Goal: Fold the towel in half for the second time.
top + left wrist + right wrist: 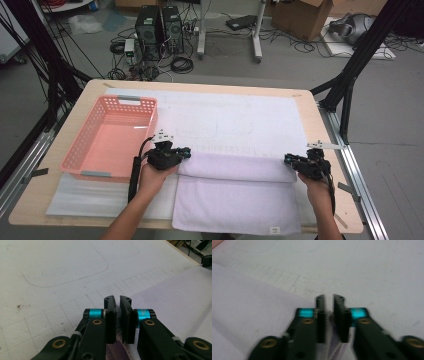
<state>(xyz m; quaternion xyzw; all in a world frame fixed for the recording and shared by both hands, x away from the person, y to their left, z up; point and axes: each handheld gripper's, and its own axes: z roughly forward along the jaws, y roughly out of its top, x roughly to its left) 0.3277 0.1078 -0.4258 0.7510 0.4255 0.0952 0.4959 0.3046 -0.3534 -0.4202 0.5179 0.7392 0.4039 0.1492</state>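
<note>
1. I have the left gripper [186,153] clamped on the left end of the towel [235,197]; in the left gripper view a sliver of pale cloth sits pinched between the nearly closed jaws of that gripper [117,302].
2. The right gripper [289,159] is clamped on the right end of the same fold, and in the right gripper view (blurred, so I read it loosely) cloth shows between the jaws of that gripper [329,300].
3. The towel lies at the near middle of the table [320,125], on the white mat [230,120], with its near edge close to the table's near edge.
4. As I judge it, one fold is under way: a rolled band of cloth runs left to right between my two grippers, doubled over the flat part nearer to me.
5. What is left, by my reading: lay this fold flat, square the corners, and probably fold again.
6. The pink basket [90,150] sits at the left, empty, just beside the left gripper; the towel may be bound for it, though I cannot be sure.
</note>
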